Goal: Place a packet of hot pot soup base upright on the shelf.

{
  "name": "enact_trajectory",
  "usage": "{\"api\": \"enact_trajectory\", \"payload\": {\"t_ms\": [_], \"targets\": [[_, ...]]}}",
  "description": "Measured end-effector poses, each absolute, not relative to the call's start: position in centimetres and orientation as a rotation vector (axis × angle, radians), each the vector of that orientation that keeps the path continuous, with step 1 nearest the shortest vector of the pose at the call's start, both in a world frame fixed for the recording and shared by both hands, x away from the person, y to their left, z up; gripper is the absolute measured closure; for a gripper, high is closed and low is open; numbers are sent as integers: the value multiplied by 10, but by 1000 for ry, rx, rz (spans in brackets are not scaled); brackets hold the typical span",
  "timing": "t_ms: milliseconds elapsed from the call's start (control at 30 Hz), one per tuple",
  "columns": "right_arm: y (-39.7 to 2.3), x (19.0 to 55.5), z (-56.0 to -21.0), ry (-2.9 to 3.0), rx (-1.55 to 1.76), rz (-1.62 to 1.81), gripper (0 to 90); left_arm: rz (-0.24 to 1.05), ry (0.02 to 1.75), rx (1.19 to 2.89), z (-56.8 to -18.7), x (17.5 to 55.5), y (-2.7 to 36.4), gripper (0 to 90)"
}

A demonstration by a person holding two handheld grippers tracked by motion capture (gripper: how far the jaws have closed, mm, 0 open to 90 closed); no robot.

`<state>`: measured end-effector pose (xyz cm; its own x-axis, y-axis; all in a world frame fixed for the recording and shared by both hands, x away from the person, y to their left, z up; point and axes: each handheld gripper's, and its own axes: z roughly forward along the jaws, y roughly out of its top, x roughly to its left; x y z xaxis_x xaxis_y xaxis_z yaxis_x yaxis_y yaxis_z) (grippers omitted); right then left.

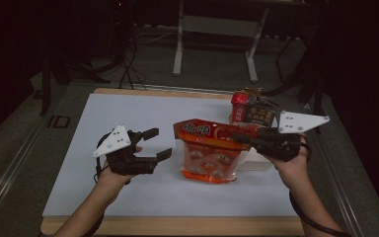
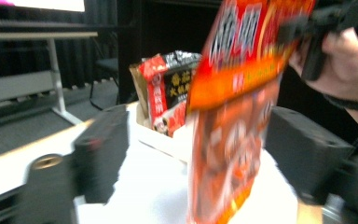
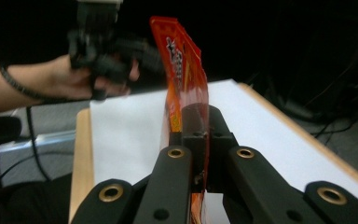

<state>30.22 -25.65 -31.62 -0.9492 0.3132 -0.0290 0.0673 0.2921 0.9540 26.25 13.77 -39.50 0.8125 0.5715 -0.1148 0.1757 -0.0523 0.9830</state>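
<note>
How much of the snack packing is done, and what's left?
Done: two snack packs already stand in the white box at the table's far right. In hand: the right gripper pinches the orange bag by its top edge, lifted, while the left gripper stands open beside it. Left: probably putting that bag in the box.

Left tongs (image 1: 157,144): held level, jaws spread apart, gripping nothing. Right tongs (image 1: 244,138): raised, jaws pinched together, pointing toward the left hand (image 1: 121,165).

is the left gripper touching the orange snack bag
Apart. The high view shows the left gripper open, with bare white table between it and the orange snack bag.
</note>
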Motion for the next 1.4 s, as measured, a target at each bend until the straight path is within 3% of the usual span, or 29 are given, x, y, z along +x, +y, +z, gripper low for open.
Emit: {"api": "enact_trajectory", "payload": {"t_ms": [200, 667, 1067, 1400], "targets": [[-278, 304, -292, 2237, 384, 1750, 900, 402, 639, 1673, -411, 259, 136, 27], [-336, 323, -264, 2101, 527, 1680, 900, 362, 696, 1713, -451, 252, 143, 24], [-371, 339, -277, 2064, 649, 1637, 900, 340, 754, 1702, -471, 249, 152, 24], [-368, 361, -294, 2094, 703, 1587, 900, 339, 768, 1715, -482, 248, 152, 25]]}}
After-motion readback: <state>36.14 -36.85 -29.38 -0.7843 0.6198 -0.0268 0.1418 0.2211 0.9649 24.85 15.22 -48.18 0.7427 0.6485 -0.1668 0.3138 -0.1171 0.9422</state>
